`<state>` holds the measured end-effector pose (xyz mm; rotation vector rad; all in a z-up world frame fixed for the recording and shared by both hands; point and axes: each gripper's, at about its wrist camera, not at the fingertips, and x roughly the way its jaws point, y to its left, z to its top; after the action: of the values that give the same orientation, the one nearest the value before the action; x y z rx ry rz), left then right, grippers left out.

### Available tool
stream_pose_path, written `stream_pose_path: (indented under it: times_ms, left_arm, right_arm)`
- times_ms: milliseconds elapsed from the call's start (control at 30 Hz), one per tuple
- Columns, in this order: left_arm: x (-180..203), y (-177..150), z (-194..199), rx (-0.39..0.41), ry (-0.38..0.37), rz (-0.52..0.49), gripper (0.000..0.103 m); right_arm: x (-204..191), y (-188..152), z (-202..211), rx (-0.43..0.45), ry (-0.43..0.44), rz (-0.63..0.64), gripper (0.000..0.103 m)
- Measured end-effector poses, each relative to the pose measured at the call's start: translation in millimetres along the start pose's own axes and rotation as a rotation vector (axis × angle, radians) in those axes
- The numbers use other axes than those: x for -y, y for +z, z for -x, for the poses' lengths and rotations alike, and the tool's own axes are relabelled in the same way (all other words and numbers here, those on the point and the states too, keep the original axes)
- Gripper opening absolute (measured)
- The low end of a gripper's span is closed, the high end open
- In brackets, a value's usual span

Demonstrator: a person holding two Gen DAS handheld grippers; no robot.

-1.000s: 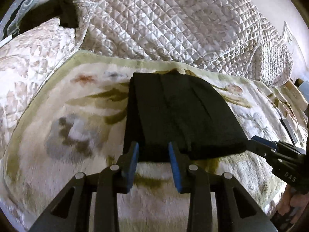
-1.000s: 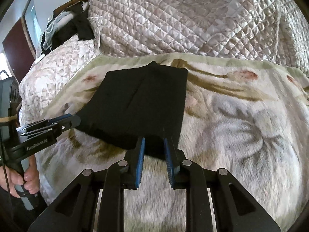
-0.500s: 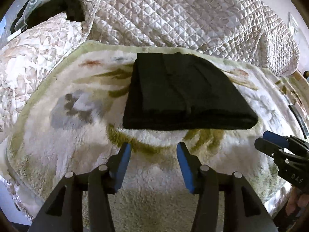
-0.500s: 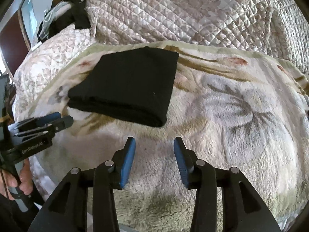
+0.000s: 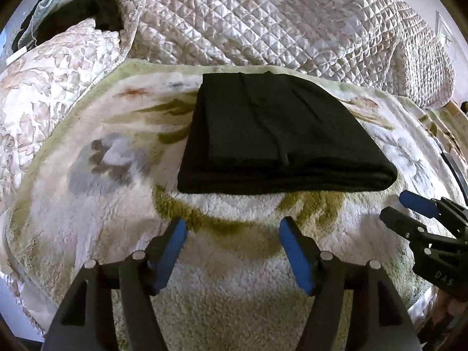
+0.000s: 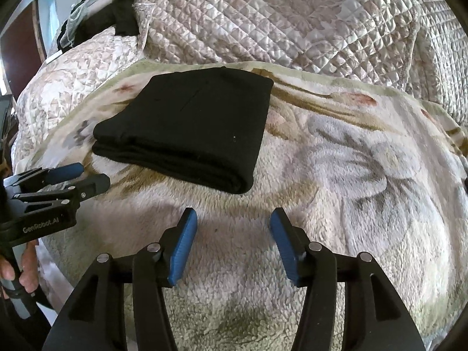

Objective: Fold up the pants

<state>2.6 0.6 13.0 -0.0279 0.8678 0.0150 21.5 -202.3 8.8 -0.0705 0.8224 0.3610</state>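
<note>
The black pants (image 5: 272,134) lay folded into a thick, neat rectangle on the fleecy flowered blanket (image 5: 239,292), toward its far edge, close under the quilted bedspread (image 5: 278,20) bunched up behind it. The folded edge faced the near side of the blanket, layers stacked flat, no leg trailing out.

And there went the left gripper (image 5: 232,251), hanging just short of that near folded edge, blue pads spread and its jaws opening, with only bare blanket between them. It touched nothing of the pants. From the right wrist view the same gripper (image 6: 79,177) showed at the left, level with the pants' near left corner but apart from it, with a hand (image 6: 20,266) wrapped round its handle.

The right gripper (image 6: 232,242) sat over the blanket too, off the pants' near right corner, pads apart, jaws opening, nothing pinched. In the left wrist view it (image 5: 406,207) poked in from the right edge, clear of the cloth.

At the far left corner a dark heap of clothes (image 6: 117,17) sat on a quilted pillow (image 5: 49,82).
</note>
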Motion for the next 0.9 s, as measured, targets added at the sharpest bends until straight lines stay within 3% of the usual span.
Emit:
stream_pose_path:
  times_ms: [300, 400, 900]
  left_arm:
    - [1, 1, -2, -0.005, -0.002, 0.000, 0.073]
    - [1, 1, -2, -0.006, -0.001, -0.003, 0.073]
    - [4, 1, -6, -0.009, 0.023, -0.036, 0.079]
  right_arm:
    - [1, 4, 9, 0.023, -0.044, 0.024, 0.054]
    - [7, 3, 1, -0.010, -0.044, -0.005, 0.054]
    - [8, 1, -5, 0.008, -0.043, 0.021, 0.063]
